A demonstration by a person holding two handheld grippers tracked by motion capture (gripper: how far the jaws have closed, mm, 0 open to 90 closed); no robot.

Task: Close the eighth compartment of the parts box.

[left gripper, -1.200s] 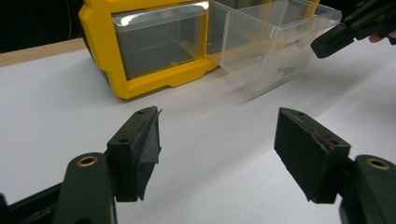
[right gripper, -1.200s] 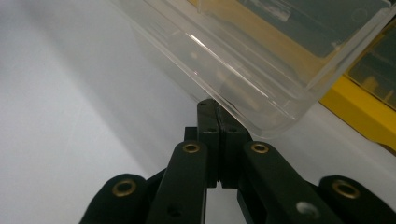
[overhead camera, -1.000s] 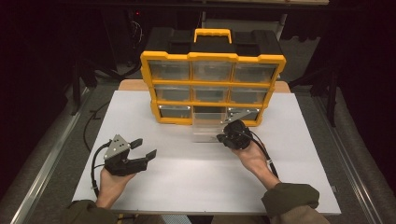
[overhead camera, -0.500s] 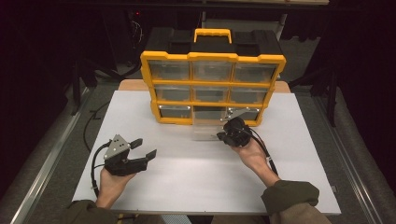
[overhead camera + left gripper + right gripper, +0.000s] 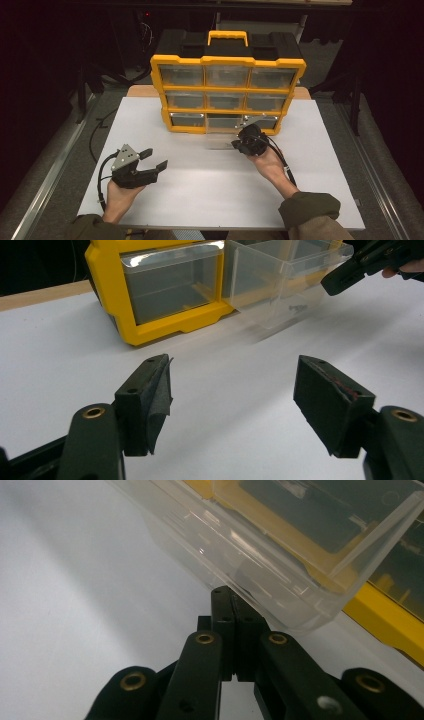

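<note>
Yellow organizer (image 5: 227, 75) on white table (image 5: 210, 200); right gripper (image 5: 240, 144) at clear drawer (image 5: 223, 134); left gripper (image 5: 154, 158) apart.

No readable text, label, brand, number or sign anywhere. Yellow organizer (image 5: 227, 95): drawer fronts clear, unlabelled; black top too dark and small to read any moulded mark. Pulled-out clear drawer (image 5: 280, 280): blank walls.

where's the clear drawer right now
In the high view the clear drawer sticks out of the bottom middle slot of the yellow organizer, onto the white table, with the right gripper shut on its front.
</note>
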